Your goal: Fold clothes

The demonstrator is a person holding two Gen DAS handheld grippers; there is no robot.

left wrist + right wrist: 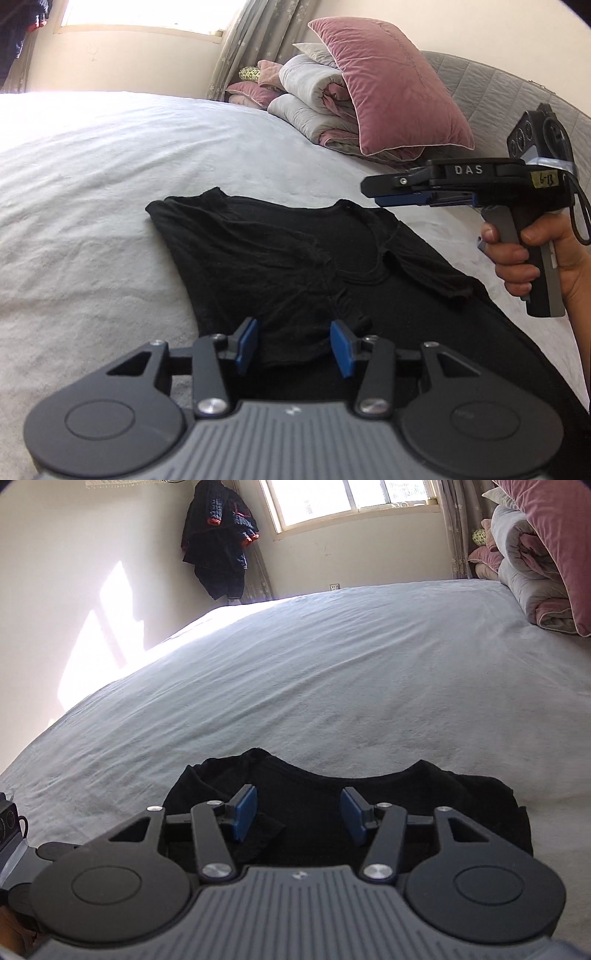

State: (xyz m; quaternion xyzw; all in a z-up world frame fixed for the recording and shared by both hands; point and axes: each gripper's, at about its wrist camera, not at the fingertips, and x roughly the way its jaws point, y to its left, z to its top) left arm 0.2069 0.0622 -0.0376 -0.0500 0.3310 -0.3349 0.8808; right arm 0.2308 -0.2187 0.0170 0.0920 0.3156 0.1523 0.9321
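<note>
Left wrist view: one black shirt (280,258) lies on the bed (92,177), partly folded, neckline visible, directly ahead of and under the left claw (294,347). Left claw spread wide, two blue pads (248,341) apart, nothing between them; shirt fabric lies below the gap. Right claw (384,192) hangs to the right and ahead, above the shirt's far edge, held by one hand (532,254) on its grip. Seen side-on; cannot tell its gap from here.

Right wrist view: right claw (301,818) wide, two pads empty, poised over the same shirt (314,805); collar edge lies just beyond the tips.

Ahead-right of the left claw: one pink pillow (388,85) leaning on one folded duvet (317,107). One window (347,502) and one hanging dark garment (221,542) far ahead of the right claw.
</note>
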